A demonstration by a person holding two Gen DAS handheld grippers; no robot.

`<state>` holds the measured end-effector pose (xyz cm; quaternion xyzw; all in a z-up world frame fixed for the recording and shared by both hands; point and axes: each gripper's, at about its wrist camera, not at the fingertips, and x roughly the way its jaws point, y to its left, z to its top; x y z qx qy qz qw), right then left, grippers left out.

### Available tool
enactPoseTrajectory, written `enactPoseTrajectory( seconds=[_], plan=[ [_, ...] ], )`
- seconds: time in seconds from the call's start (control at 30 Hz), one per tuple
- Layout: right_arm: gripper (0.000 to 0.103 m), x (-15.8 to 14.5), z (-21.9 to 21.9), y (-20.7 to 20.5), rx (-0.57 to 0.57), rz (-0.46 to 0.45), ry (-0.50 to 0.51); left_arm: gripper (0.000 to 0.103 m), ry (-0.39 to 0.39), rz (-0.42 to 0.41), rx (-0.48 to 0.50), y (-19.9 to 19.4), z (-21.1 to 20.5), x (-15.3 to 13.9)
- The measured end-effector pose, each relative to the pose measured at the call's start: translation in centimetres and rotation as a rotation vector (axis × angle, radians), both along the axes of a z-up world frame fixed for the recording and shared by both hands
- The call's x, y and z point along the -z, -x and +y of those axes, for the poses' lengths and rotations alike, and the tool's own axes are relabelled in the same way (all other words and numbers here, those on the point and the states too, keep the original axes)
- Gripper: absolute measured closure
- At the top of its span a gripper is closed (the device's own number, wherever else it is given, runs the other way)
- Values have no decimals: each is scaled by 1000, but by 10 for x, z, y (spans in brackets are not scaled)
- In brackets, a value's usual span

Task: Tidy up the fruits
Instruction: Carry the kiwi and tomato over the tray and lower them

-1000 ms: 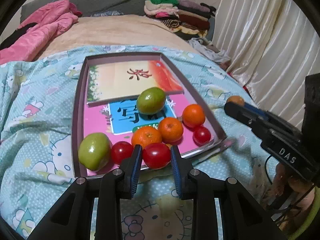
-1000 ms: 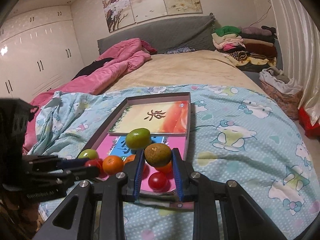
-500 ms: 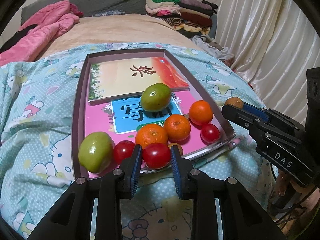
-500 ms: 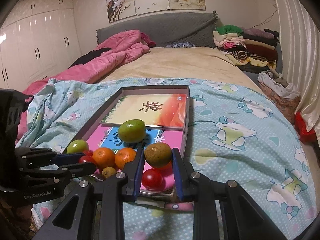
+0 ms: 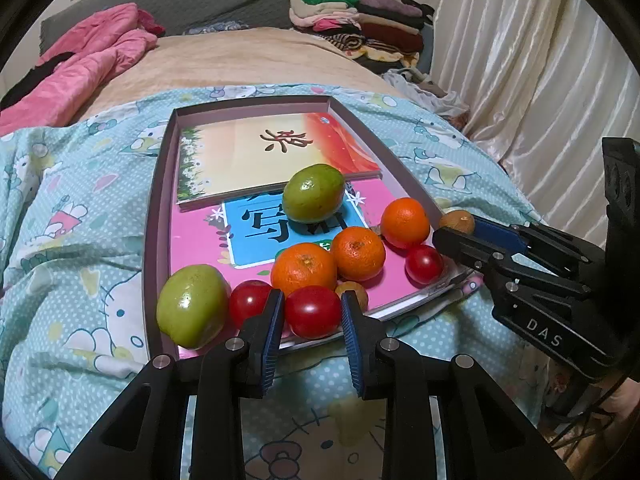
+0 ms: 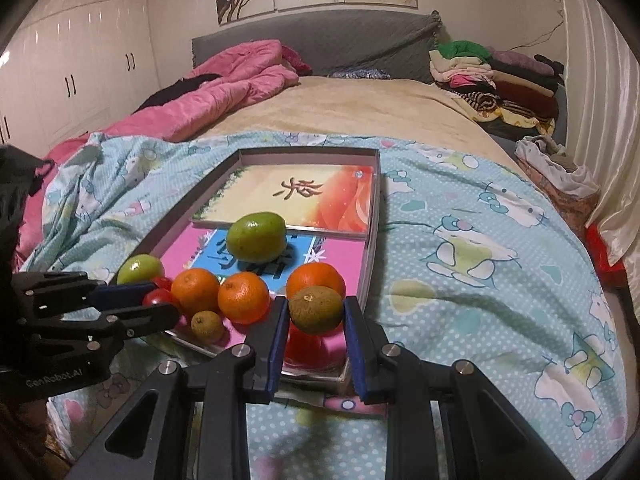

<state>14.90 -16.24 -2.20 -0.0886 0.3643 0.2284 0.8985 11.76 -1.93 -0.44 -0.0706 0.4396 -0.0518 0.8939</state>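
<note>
A shallow box tray (image 5: pixel 158 216) lies on the bed with books inside and fruit at its near end: two green fruits (image 5: pixel 314 193), three oranges (image 5: pixel 305 268), red tomatoes (image 5: pixel 424 264) and a small brown fruit (image 5: pixel 352 291). My left gripper (image 5: pixel 313 316) is shut on a red tomato (image 5: pixel 313 312) at the tray's near edge. My right gripper (image 6: pixel 316 314) is shut on a brown fruit (image 6: pixel 316 310) and holds it over the tray's near right corner (image 6: pixel 370 276); it also shows in the left wrist view (image 5: pixel 456 226).
A light blue cartoon-print sheet (image 6: pixel 480 248) covers the bed. A pink quilt (image 6: pixel 224 92) lies at the back left, folded clothes (image 6: pixel 492 76) at the back right. White curtains (image 5: pixel 540 72) hang on the right.
Both grippers have moved closer to the tray's near end, each still holding its fruit. The right one with the brown fruit has come lower over the right corner.
</note>
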Motion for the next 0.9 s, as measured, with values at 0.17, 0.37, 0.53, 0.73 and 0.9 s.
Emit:
enactPoseTrajectory(
  seconds=[0.17, 0.37, 0.53, 0.73, 0.9],
  plan=[
    [75, 2, 1, -1, -4, 4, 13, 74, 0, 0, 0, 0, 0, 0],
    [75, 6, 5, -1, -6, 0, 45, 74, 4, -4, 1, -1, 0, 1],
    [75, 7, 5, -1, -3, 0, 47, 73, 5, -7, 1, -2, 1, 0],
    [75, 7, 6, -1, -2, 1, 46, 74, 8, -17, 4, -4, 2, 1],
    [75, 9, 6, -2, -1, 0, 44, 74, 7, -21, 4, -5, 2, 2]
  ],
)
